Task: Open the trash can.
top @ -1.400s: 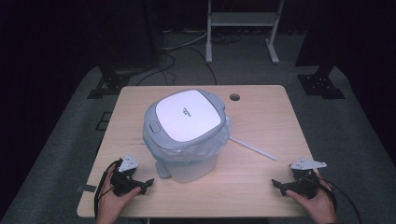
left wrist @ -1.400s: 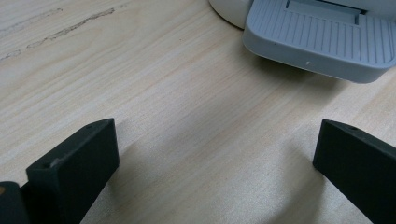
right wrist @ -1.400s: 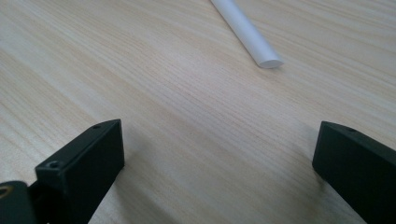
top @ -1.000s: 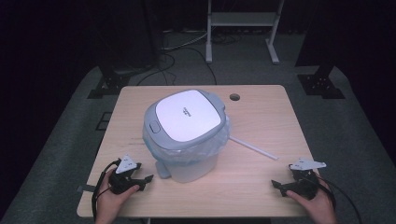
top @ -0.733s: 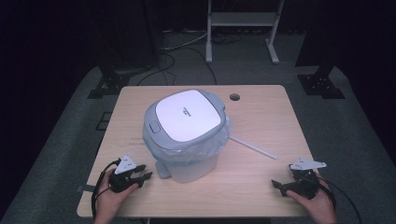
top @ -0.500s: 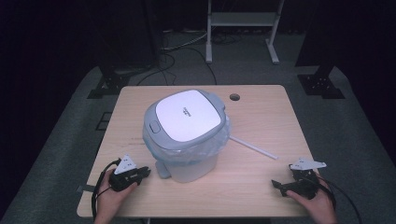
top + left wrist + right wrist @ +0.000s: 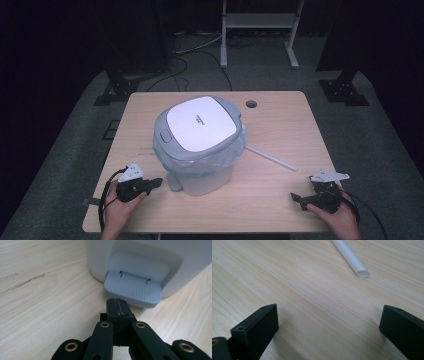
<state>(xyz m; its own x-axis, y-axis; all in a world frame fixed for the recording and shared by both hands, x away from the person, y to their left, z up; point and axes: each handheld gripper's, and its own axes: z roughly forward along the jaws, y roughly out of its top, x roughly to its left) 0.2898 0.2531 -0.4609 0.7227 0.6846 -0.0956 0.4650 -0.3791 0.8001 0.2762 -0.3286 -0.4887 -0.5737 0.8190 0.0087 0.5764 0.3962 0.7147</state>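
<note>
The table (image 7: 280, 120) was pale wood-grain laminate, smooth and matt. The bin (image 7: 202, 150) looked like smooth plastic, its white lid (image 7: 200, 122) slightly glossy, its grey pedal (image 7: 132, 288) finely ribbed, with a thin translucent plastic liner (image 7: 235, 152) at the rim. The straw (image 7: 350, 258) was smooth white plastic.

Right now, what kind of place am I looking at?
Probably a lab or studio set up for recording: one light wooden table under bright light, dark surroundings, cables on the floor, and a metal stand behind.

Dark studio lab, black curtains, floor cables (image 7: 197, 55), metal stand (image 7: 260, 22)
</note>
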